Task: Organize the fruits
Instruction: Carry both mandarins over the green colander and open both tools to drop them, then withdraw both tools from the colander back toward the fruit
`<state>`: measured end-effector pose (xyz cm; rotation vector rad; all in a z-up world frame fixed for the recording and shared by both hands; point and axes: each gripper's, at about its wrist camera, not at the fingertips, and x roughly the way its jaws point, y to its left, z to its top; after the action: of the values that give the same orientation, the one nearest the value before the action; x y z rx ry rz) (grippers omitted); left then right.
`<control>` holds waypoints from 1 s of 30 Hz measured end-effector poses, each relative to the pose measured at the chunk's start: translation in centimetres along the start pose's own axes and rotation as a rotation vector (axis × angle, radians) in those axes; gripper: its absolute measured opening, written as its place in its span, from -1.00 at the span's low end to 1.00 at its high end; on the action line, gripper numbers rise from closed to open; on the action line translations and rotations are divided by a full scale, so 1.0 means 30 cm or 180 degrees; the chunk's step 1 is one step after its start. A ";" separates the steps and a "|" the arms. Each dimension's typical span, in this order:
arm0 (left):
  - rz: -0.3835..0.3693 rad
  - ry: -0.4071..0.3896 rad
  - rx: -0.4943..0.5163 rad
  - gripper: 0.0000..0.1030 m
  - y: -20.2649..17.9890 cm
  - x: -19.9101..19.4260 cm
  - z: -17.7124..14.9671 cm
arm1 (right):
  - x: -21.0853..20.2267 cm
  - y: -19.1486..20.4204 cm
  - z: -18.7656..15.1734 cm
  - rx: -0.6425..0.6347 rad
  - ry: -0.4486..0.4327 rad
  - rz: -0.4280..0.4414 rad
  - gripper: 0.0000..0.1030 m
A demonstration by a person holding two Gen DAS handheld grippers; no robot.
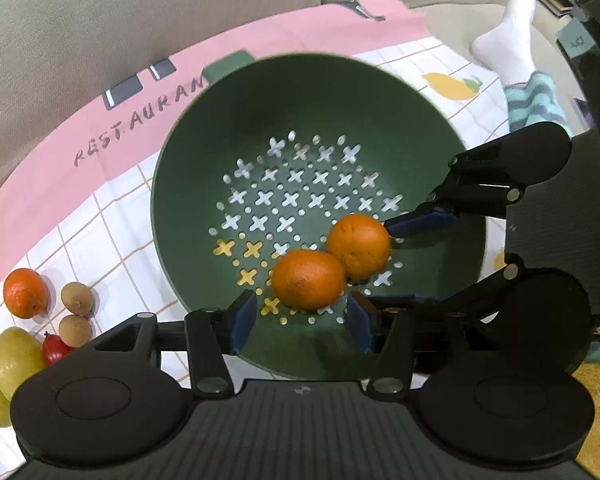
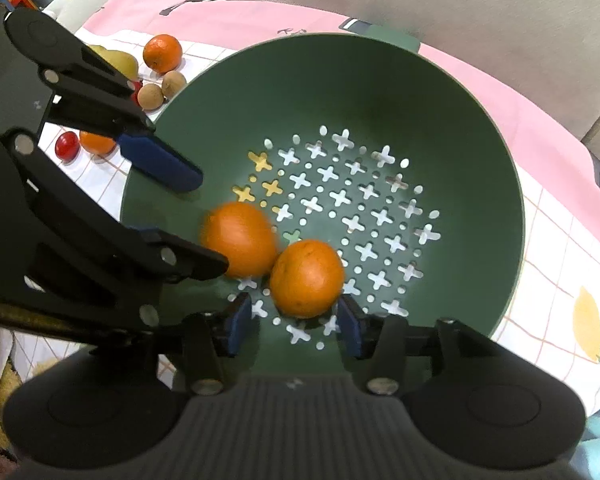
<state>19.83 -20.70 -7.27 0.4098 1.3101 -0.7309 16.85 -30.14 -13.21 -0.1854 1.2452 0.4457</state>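
A dark green colander (image 1: 204,168) (image 2: 460,104) stands on a checked cloth with two oranges touching each other on its perforated floor. In the left wrist view my left gripper (image 1: 302,324) hangs open over the nearer orange (image 1: 308,278), its blue pads flanking the fruit without pressing on it. The right gripper's upper pad (image 1: 420,222) reaches in from the right beside the other orange (image 1: 360,246). In the right wrist view my right gripper (image 2: 294,330) is open around that orange (image 2: 306,278). The left gripper (image 2: 210,222) straddles the blurred orange (image 2: 240,238).
Loose fruit lies on the cloth left of the colander: an orange (image 1: 25,292), two small brown fruits (image 1: 77,298), a red fruit (image 1: 54,350), yellow-green fruits (image 1: 14,360), and another orange (image 2: 96,142). A person's socked foot (image 1: 508,40) rests at the far right. A beige sofa is behind.
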 end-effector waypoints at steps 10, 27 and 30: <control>0.0054 -0.0383 -0.0064 0.46 -0.017 -0.138 -0.059 | -0.098 0.024 -0.010 0.0039 -0.0202 -0.0144 0.49; 0.0620 -0.1424 -0.0415 0.47 0.030 -0.375 -0.346 | -0.299 0.214 -0.080 0.0427 -0.1132 -0.0331 0.75; 0.0750 -0.1600 -0.0587 0.49 0.058 -0.405 -0.413 | -0.318 0.272 -0.094 0.0547 -0.1308 -0.0384 0.76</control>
<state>11.10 -8.30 1.35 0.2064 0.8280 -0.4684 8.57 -26.00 -4.27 -0.0191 0.8574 0.2537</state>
